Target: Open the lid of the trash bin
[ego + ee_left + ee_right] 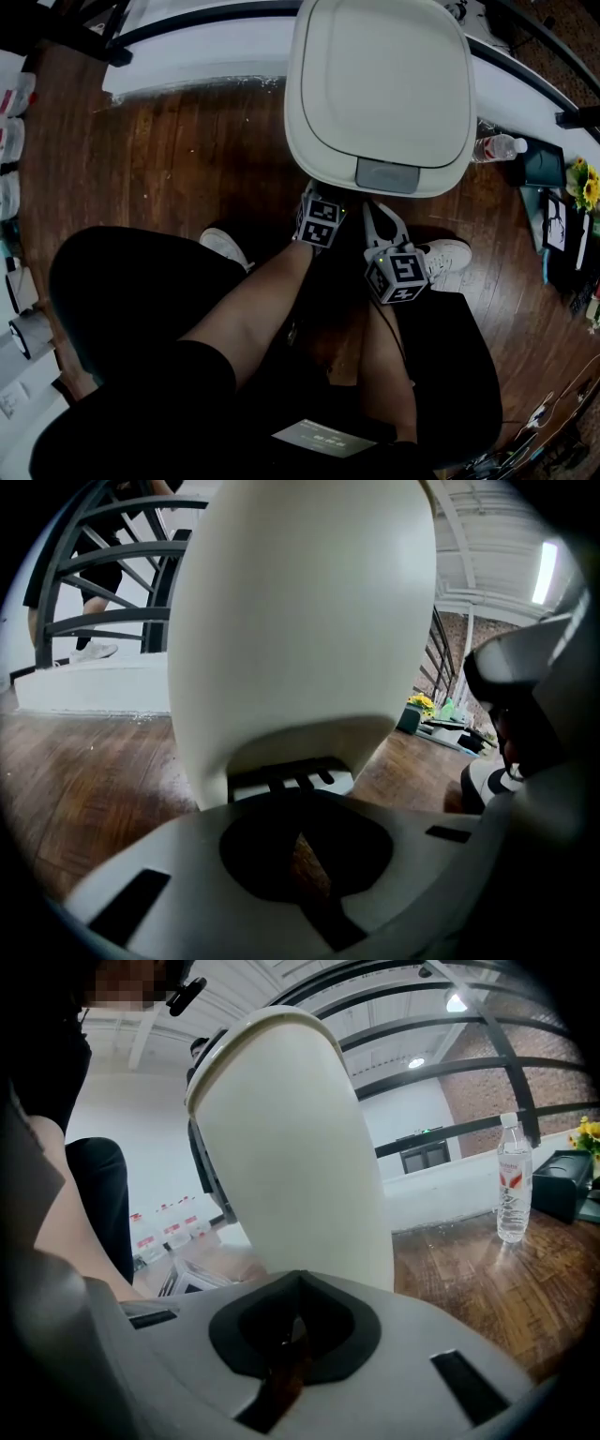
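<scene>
Wooden floorboards (187, 159) are seen under the whole scene. At the left, the left gripper (314, 199) is held low by the foot of the trash bin (300, 621). In the left gripper view its jaws are seen drawn together, with only a thin slit of floor showing between the pads, and nothing is gripped. Just ahead of them a pale foot pedal (281, 782) is seen in a recess at the bin's base, apparently not touched. In the middle, the lid (384, 75) is seen lying flat and closed on the bin, with a grey tab (387, 175) at its near edge. To the right, the right gripper (378, 217) is likewise held close to the bin's base, its jaws closed to a slit and empty. Further right, a water bottle (497, 147) is seen on the floor. The task is judged barely begun: both tongs are placed near the bin, but the tab or pedal is not yet worked and the lid is not yet raised at all.
</scene>
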